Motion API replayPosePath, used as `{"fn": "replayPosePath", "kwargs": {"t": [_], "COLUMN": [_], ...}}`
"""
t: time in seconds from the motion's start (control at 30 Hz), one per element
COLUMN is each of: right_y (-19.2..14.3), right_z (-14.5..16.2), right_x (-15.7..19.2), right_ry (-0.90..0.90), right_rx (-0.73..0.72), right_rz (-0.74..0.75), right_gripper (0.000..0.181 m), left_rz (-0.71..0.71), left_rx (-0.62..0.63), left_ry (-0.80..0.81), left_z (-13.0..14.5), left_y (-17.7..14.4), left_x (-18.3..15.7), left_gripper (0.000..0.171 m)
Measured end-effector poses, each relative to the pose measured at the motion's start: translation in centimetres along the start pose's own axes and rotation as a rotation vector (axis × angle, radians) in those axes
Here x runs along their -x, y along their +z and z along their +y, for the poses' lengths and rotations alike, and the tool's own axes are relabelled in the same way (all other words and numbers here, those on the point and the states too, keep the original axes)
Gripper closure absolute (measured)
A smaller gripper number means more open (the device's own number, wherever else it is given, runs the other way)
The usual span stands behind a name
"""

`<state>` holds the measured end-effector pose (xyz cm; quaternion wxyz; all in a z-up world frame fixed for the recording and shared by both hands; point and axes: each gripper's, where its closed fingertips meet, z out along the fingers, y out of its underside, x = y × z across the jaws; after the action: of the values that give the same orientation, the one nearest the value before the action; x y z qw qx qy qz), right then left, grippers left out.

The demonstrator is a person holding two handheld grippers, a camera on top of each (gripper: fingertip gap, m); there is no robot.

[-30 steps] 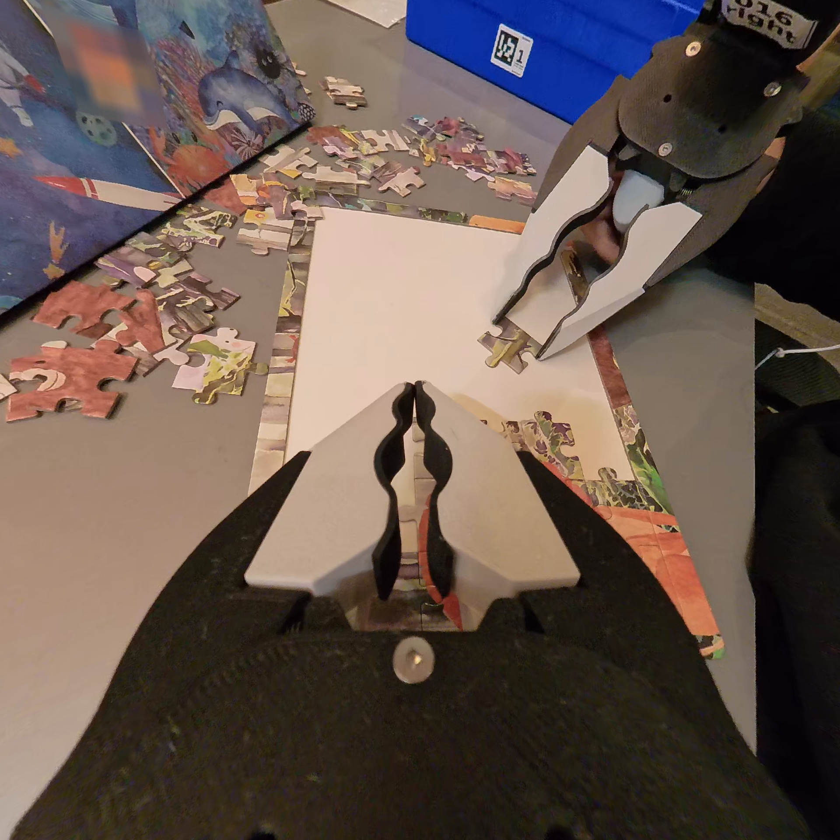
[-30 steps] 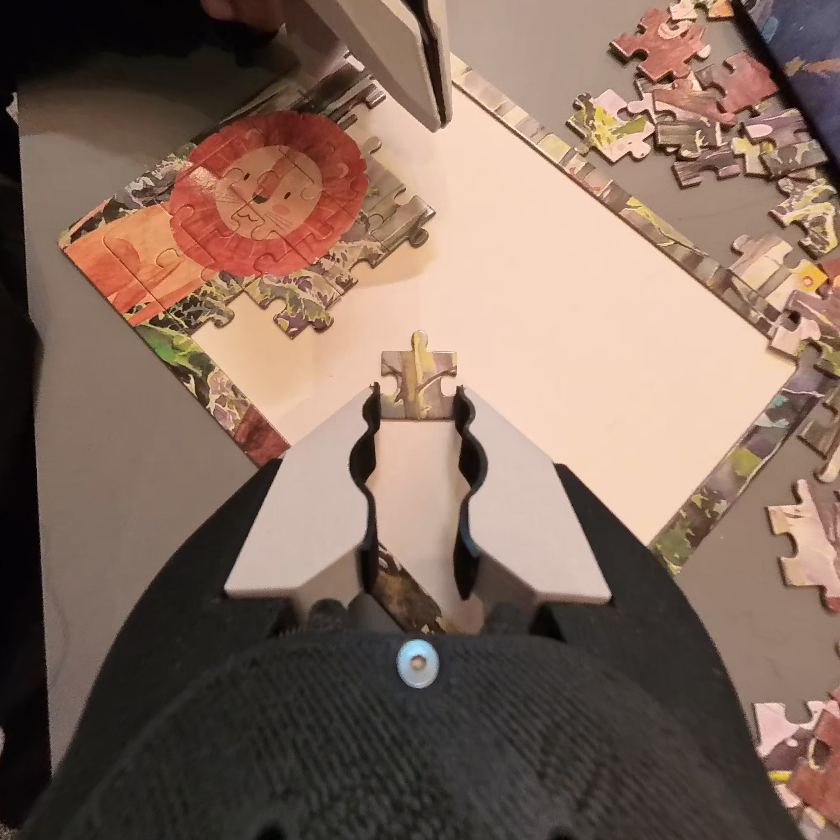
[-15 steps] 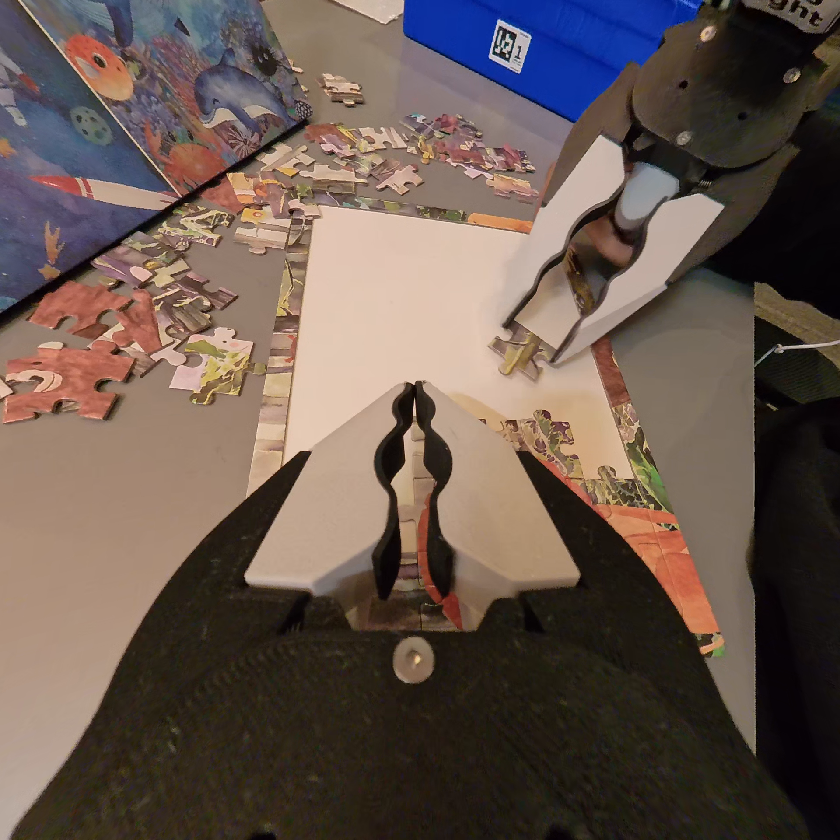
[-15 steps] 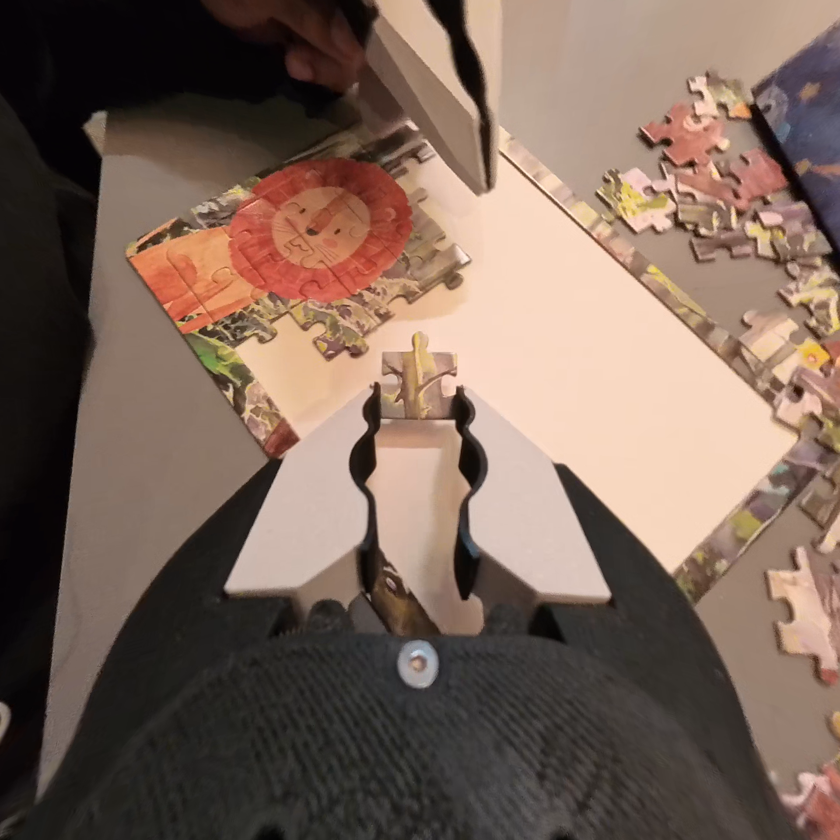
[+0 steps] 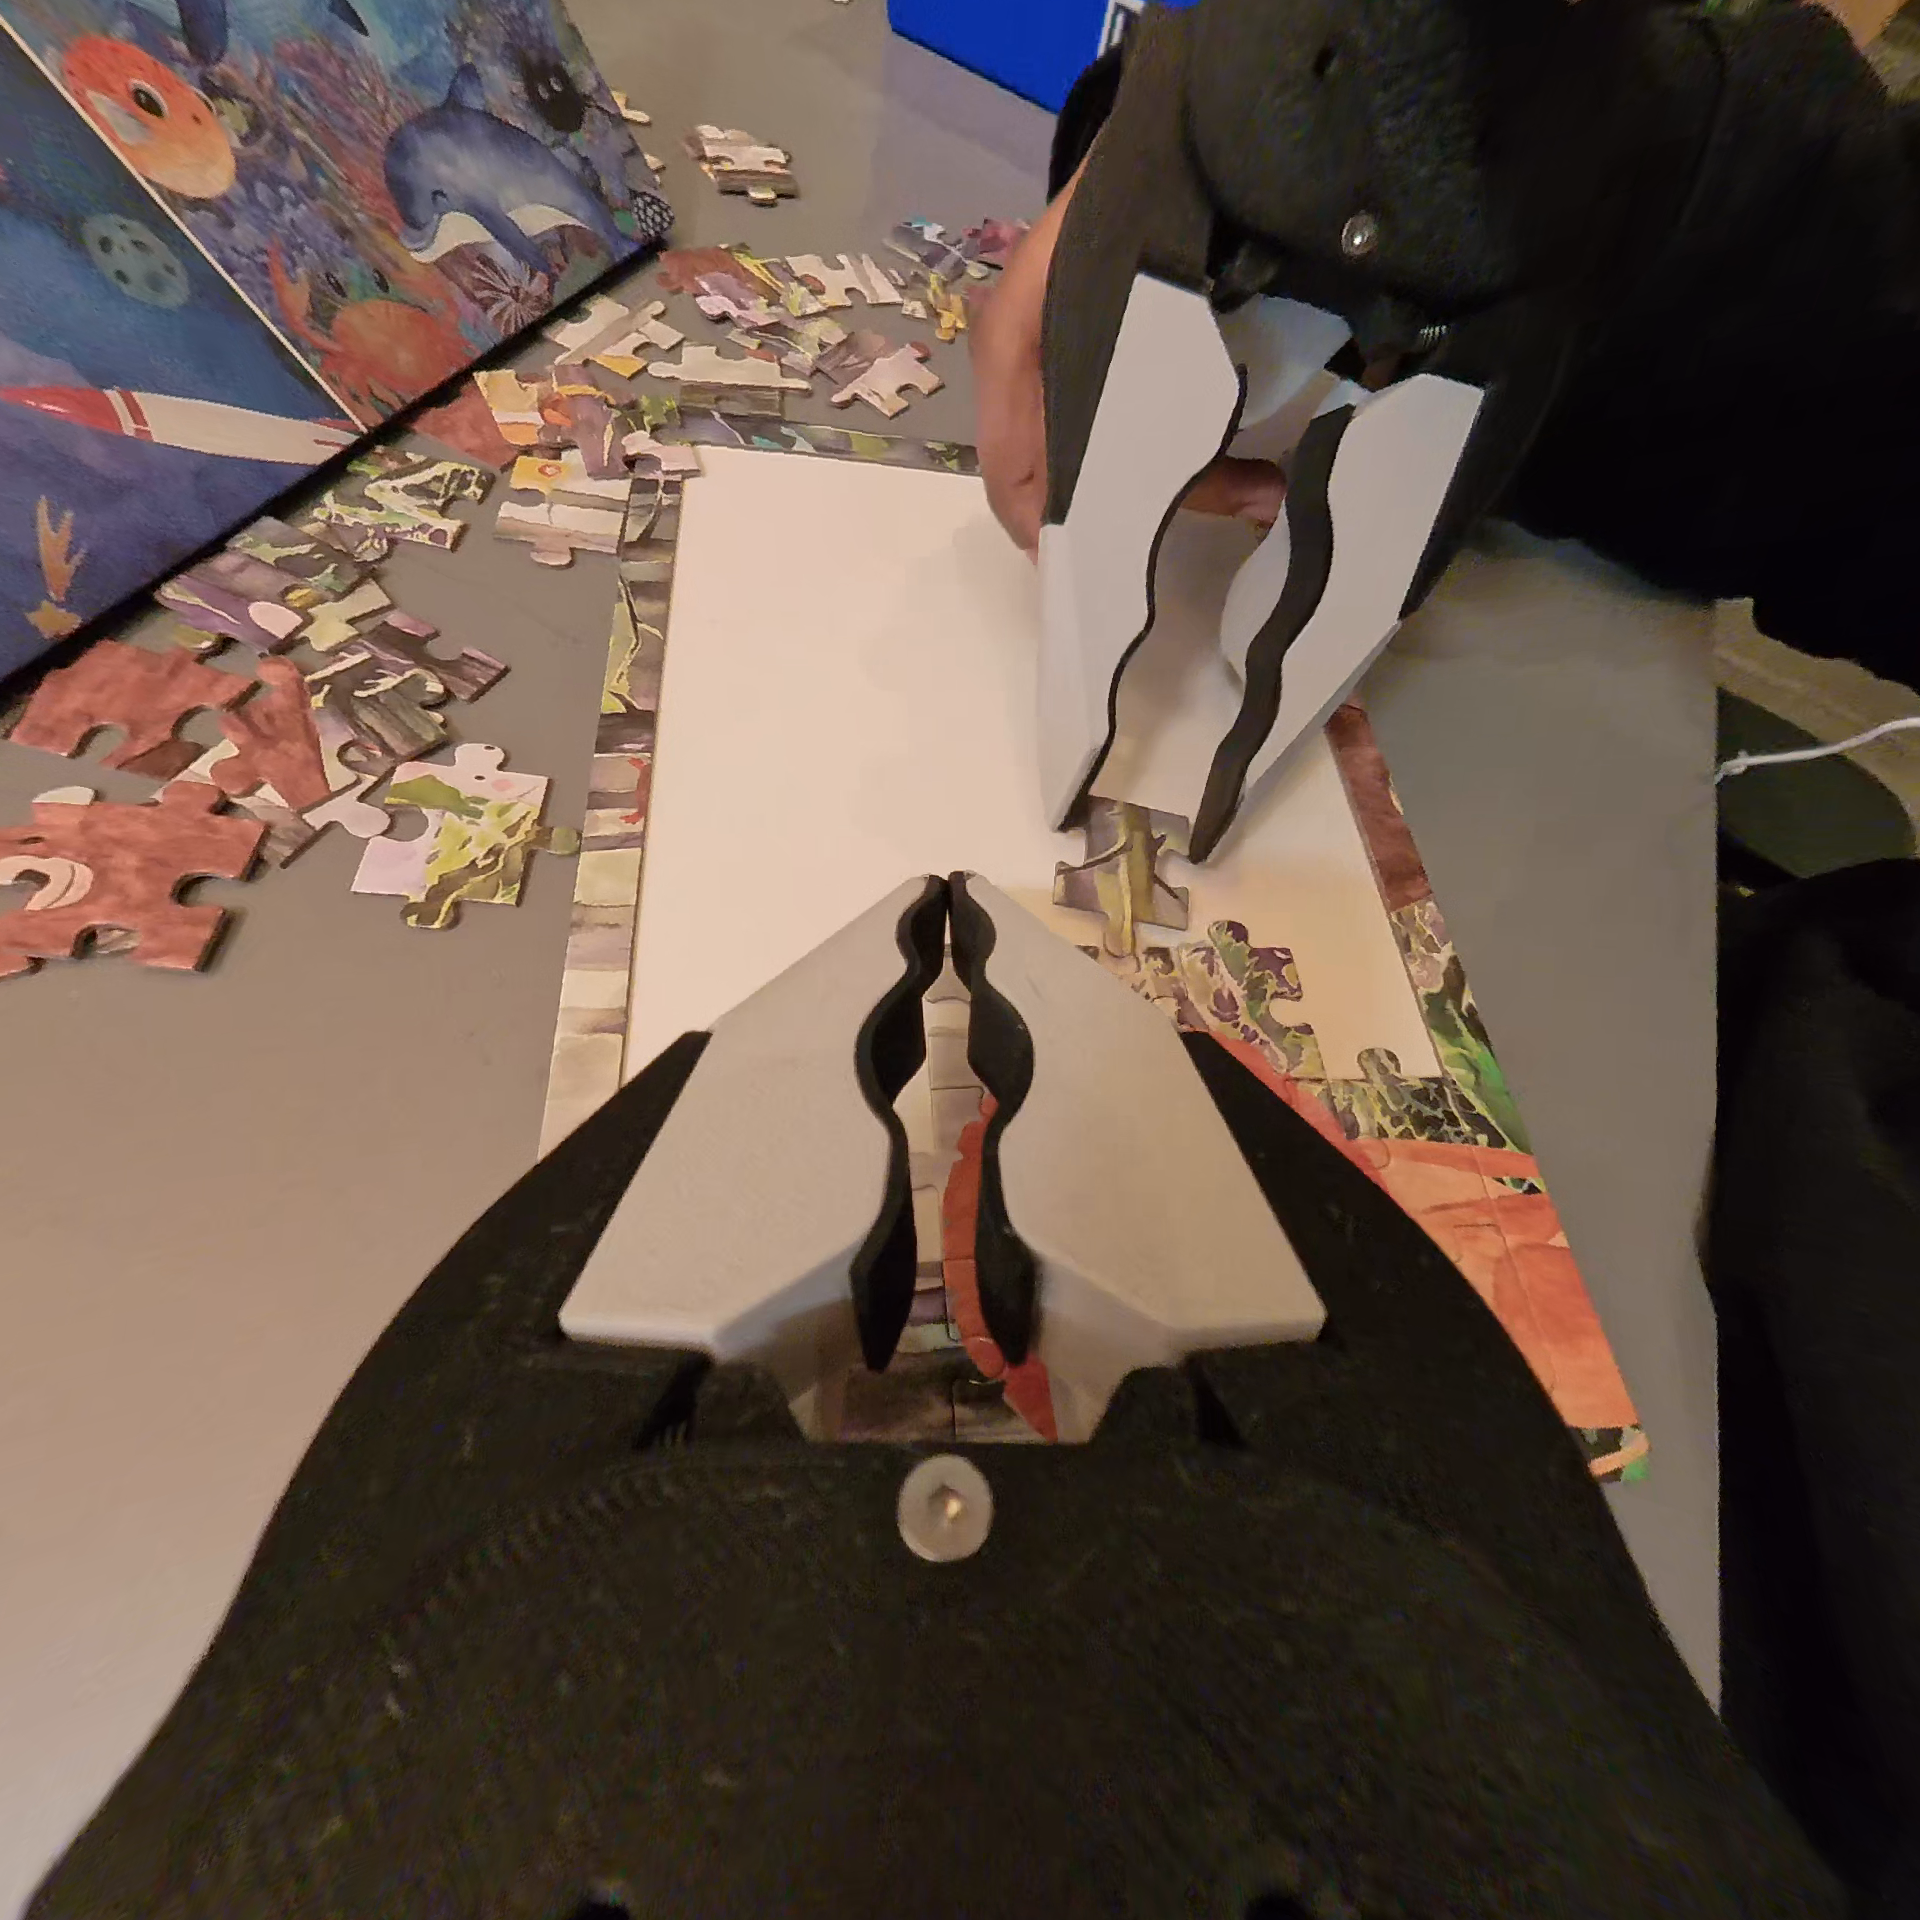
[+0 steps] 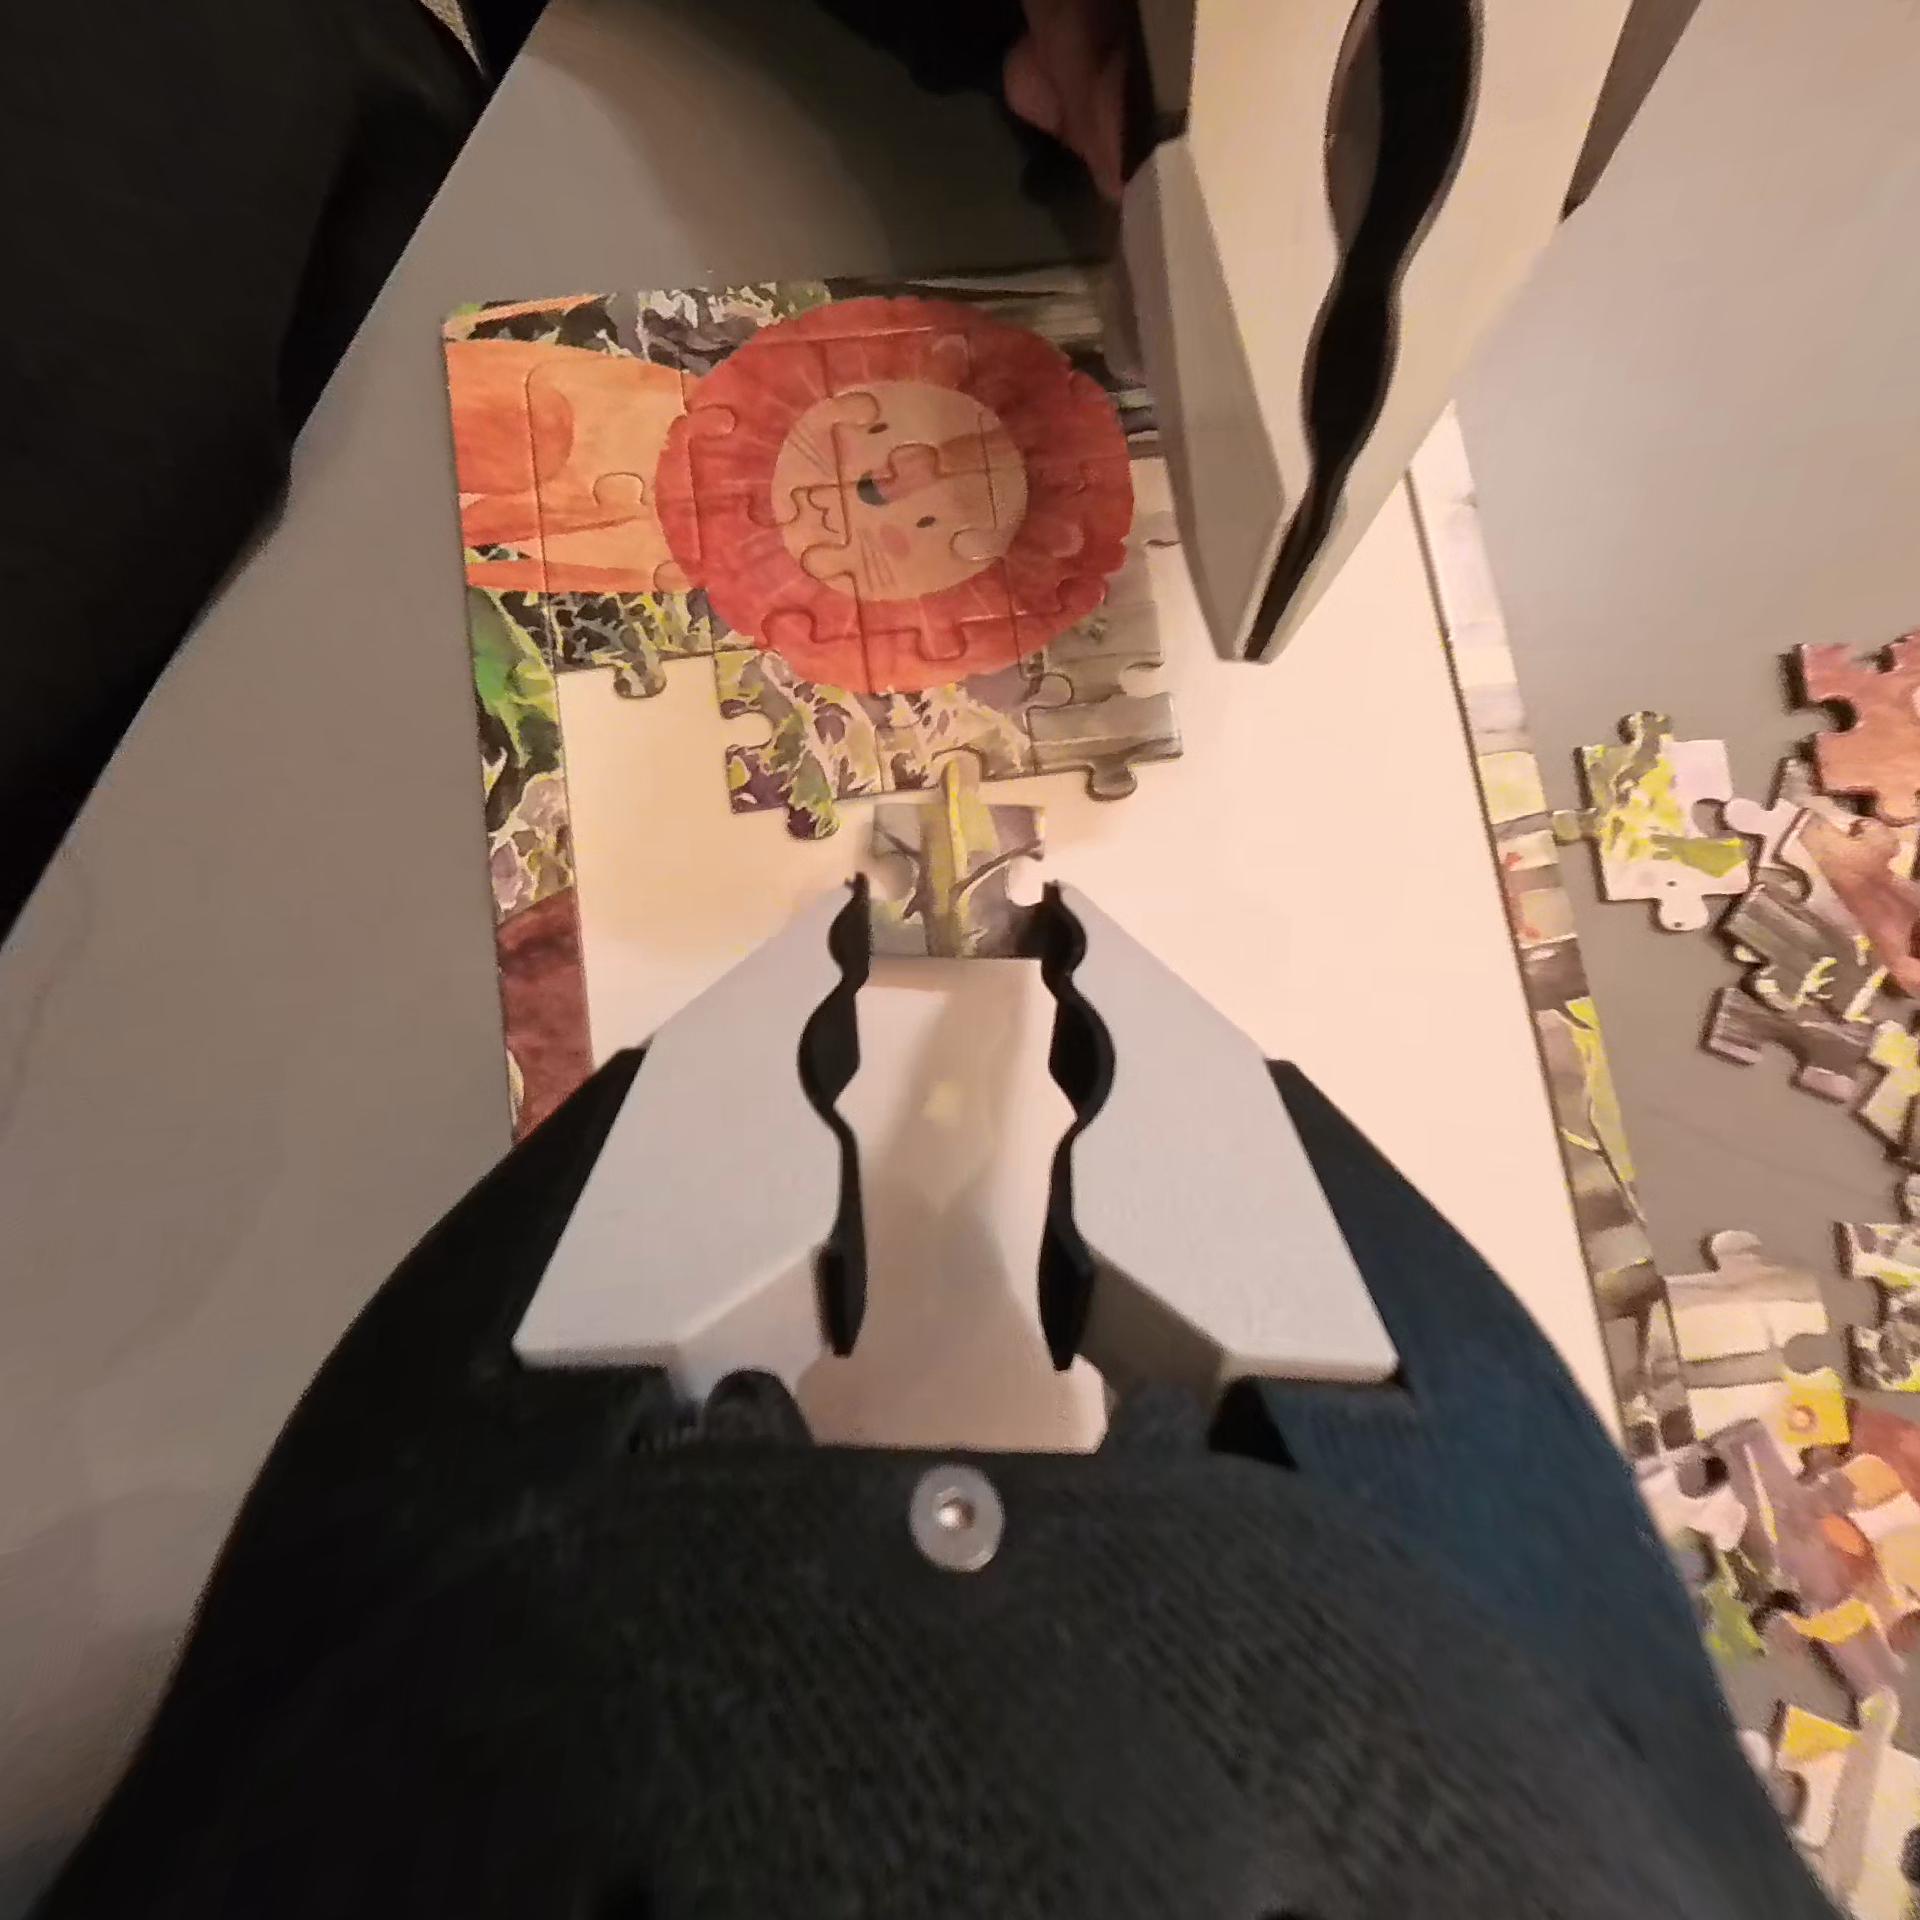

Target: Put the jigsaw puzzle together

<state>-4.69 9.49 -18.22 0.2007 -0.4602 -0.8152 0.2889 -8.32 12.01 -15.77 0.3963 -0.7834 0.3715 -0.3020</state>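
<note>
The puzzle board is white with a picture border. A lion section is assembled at one end. My right gripper is shut on a tree-patterned puzzle piece, held flat on the board with its tab against the lion section's open edge. In the left wrist view the right gripper stands steeply over the piece. My left gripper is shut and empty, hovering over the board just left of that piece. It also shows in the right wrist view.
Many loose pieces lie on the grey table left of the board, also in the right wrist view. Two sea-picture boards lie far left. A blue bin stands behind. A hand holds the right gripper.
My right gripper has carried the piece across the white board toward the lion section and turned steeper; the piece now meets that section's edge. The left gripper stayed shut and nearly still.
</note>
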Motion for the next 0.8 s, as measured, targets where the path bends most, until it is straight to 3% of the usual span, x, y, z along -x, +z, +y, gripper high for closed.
{"fn": "replayPosePath", "kwargs": {"t": [0.47,0.8], "right_y": [0.53,-0.07], "right_z": [0.14,-0.24], "right_x": [0.00,-0.23], "right_ry": [-0.027,-0.021], "right_rx": [-0.010,-0.032], "right_rz": [-0.088,-0.065], "right_gripper": [0.150,0.150], "left_rz": [0.030,0.014], "left_rx": [0.034,0.002], "left_ry": [-0.024,-0.027], "left_z": [0.40,0.04], "left_y": [0.36,0.01], "left_x": [-0.09,0.13], "left_gripper": [0.171,0.171]}}
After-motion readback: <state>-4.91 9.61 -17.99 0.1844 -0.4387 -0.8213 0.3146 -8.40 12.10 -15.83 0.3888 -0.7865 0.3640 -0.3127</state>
